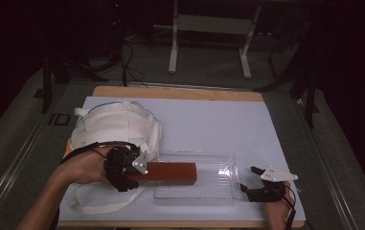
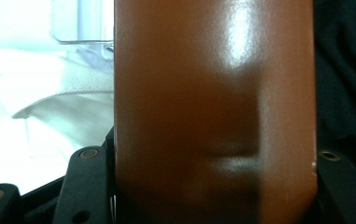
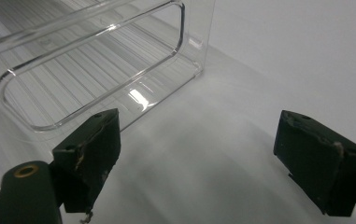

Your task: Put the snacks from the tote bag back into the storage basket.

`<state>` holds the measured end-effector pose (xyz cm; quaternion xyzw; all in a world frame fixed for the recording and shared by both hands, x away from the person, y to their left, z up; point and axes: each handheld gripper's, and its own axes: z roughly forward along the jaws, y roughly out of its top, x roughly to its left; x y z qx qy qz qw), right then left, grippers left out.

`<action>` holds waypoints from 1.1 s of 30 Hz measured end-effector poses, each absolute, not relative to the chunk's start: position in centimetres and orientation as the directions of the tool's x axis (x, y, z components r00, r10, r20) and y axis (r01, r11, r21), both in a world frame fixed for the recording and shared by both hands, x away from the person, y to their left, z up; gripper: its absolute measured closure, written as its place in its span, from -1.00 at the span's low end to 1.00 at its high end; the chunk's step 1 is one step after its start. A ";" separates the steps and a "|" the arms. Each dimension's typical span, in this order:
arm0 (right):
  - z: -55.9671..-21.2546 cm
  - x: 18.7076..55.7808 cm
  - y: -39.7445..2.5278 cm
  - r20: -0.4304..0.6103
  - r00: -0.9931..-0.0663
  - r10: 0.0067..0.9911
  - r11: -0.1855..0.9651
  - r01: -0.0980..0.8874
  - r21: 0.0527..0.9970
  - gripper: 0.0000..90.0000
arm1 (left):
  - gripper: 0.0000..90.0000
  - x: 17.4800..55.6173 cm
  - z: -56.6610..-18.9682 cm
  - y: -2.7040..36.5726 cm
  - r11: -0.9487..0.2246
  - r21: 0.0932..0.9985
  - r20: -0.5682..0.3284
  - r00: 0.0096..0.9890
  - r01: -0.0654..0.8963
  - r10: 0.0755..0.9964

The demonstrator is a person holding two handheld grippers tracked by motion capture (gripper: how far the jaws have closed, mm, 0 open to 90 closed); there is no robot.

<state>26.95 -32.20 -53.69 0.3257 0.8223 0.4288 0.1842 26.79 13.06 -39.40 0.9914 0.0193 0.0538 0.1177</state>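
The left hand-held gripper is clamped on one end of a long reddish-brown block, which lies level and reaches over the left part of a clear plastic bin; from the high view I cannot tell whether the block touches the bin's floor or is held above it. In the left gripper view the block stands between the two black jaws and covers most of the picture, so its far end is cut off at the top and its held end is hidden at the bottom edge. Behind the left hand lies a cream cloth bag on the table, its strap looping toward the near edge. The right hand-held gripper sits just beside the bin's right end wall, jaws apart with nothing between them. In the right gripper view the gripper looks past the bin, whose transparent ribbed walls and handle slot are hard to separate from the pale table. The room beyond the table is dark, and only a metal frame on the floor can be made out.
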 end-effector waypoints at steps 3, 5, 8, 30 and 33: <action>-53.7 26.9 -32.2 -0.023 -0.720 0.694 0.419 0.377 0.826 -0.67 | -0.04 26.8 -39.8 12.8 -0.974 0.227 0.092 0.995 0.026 0.048; -53.7 26.9 -32.2 -0.025 -0.720 0.694 0.420 0.376 0.826 -0.67 | -0.04 26.7 -40.0 12.7 -0.974 0.225 0.083 0.995 0.027 0.047; -53.7 26.9 -32.2 -0.025 -0.720 0.693 0.421 0.376 0.825 -0.67 | -0.04 26.7 -40.3 12.6 -0.975 0.221 0.073 0.997 0.024 0.041; -53.7 26.9 -32.2 -0.026 -0.721 0.693 0.421 0.375 0.826 -0.67 | -0.04 26.6 -41.1 11.4 -0.981 0.193 0.052 0.999 0.005 0.016; -53.7 26.9 -32.2 -0.026 -0.721 0.693 0.422 0.376 0.825 -0.67 | -0.04 26.6 -41.1 11.2 -0.982 0.190 0.052 0.999 0.004 0.014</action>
